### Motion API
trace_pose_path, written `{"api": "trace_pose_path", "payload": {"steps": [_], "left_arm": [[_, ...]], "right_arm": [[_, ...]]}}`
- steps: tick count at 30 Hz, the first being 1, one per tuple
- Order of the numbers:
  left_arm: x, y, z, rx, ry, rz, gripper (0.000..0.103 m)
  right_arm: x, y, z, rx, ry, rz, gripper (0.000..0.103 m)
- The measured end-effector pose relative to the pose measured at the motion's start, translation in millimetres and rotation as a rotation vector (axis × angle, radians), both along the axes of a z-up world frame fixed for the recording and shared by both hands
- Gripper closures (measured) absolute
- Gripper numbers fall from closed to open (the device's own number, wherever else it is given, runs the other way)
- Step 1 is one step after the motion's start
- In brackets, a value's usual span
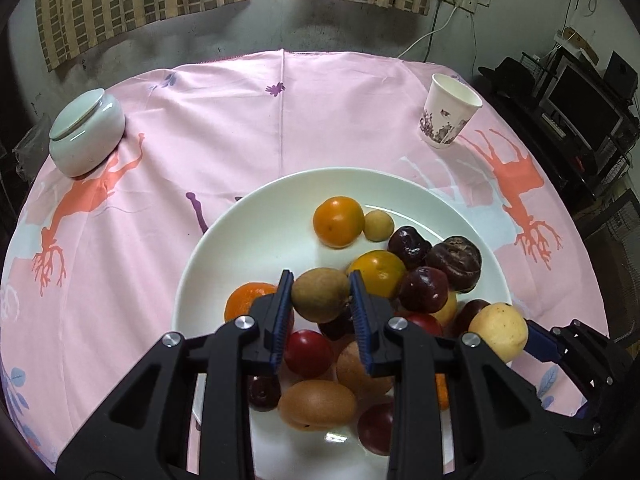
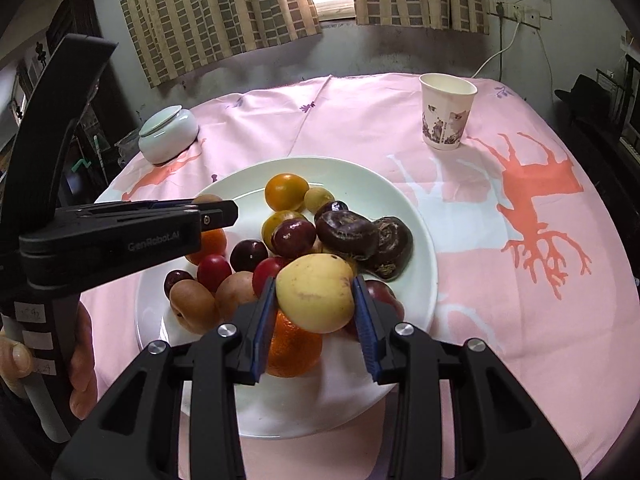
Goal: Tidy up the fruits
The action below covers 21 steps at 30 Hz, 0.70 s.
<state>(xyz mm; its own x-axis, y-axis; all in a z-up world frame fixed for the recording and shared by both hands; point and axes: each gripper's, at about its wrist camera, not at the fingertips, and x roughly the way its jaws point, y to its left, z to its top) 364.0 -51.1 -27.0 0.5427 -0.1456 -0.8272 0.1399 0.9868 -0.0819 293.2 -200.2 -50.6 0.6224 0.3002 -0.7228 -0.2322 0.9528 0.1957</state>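
A white plate (image 1: 224,240) on the pink cloth holds several mixed fruits: oranges, red and dark plums, brown fruits. My left gripper (image 1: 320,292) is shut on a brown-green fruit (image 1: 320,294) above the pile. My right gripper (image 2: 316,300) is shut on a pale yellow fruit (image 2: 316,292), held over the plate (image 2: 408,208) with an orange (image 2: 294,352) beneath it. The right gripper with the yellow fruit (image 1: 498,330) shows at the right in the left wrist view. The left gripper's body (image 2: 120,232) crosses the left of the right wrist view.
A paper cup (image 1: 448,114) stands at the far right of the table, also in the right wrist view (image 2: 446,110). A white lidded jar (image 1: 86,134) sits at the far left (image 2: 168,134). Curtains and a wall lie behind the table; shelves stand to the right.
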Motion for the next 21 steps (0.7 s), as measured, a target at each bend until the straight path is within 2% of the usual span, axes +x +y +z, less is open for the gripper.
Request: {"api": "trace_pose_path", "payload": {"steps": [5,7,8,9,10,11,13,17,21], "left_arm": [[8,2,-8,0.003,0.02,0.016,0.074],[8,3,-7,0.007,0.011,0.032,0.061],[7,4,-5,0.006,-0.001,0.045,0.043],[5,6,-1,0.001,-0.023,0.061,0.026],[3,8,4,-0.004,-0.043,0.078,0.02],[1,10,8,-0.011,-0.06,0.086,0.015],[-3,13,15,-0.018,-0.073,0.088,0.014],[-15,18,22,0.006,-0.092,0.106,0.005],[-38,25,27,0.045,-0.121,0.13,0.002]], "right_arm": [[5,2,-6,-0.001,0.014,0.003,0.065],[6,3,-6,-0.002,0.006,0.004,0.065],[7,3,-6,-0.002,-0.003,0.003,0.06],[7,3,-5,0.001,-0.014,0.003,0.051],[5,2,-4,0.006,-0.035,-0.004,0.031],[3,1,-3,0.005,-0.058,-0.015,0.024],[1,0,-1,0.006,-0.075,-0.01,0.018],[-10,1,6,0.0,-0.105,-0.021,0.004],[-27,6,13,-0.067,-0.14,-0.04,0.001]]}}
